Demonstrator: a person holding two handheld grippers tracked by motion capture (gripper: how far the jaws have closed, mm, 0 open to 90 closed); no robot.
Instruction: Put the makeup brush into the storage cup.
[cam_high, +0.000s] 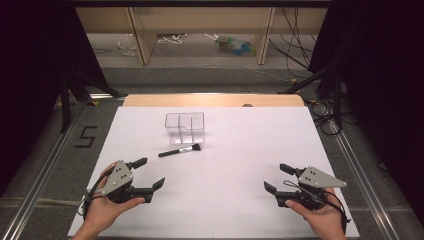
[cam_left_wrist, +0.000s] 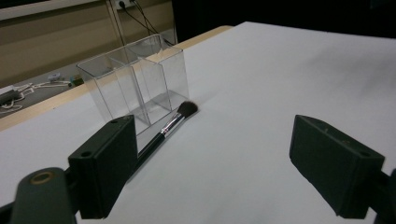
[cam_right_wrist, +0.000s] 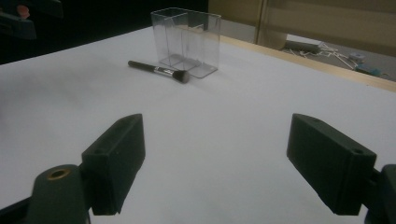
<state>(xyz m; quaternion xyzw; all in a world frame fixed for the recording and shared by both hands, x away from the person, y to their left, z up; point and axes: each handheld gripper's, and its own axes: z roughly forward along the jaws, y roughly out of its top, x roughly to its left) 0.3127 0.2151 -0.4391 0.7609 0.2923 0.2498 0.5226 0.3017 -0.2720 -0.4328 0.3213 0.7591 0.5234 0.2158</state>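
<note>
Tabletop (cam_high: 240, 150): white sheet over a wooden top whose far edge shows bare; it carries two things, both left of centre and toward the far half.
Clear organiser (cam_high: 185, 127): transparent box with inner dividers, standing upright and empty, just beyond the brush.
Left gripper (cam_high: 143, 174): held in the left hand at the near left; fingers spread wide, nothing between them, aimed toward the centre.
Right gripper (cam_high: 278, 178): held at the near right; fingers equally wide and empty, well apart from both things.
Makeup brush (cam_high: 179, 150): lies flat on the tabletop just in front of the organiser, seemingly close to or touching its base.
Brush axis: runs roughly left to right, dark handle end to the left, bristle head (cam_left_wrist: 187, 108) to the right beside the organiser's near right corner.
Key relation: the brush lies far and slightly right of the left gripper, and its handle end points that way, so the left hand looks the nearer one for a pickup; its fingers would need to straddle the handle across its length.
</note>
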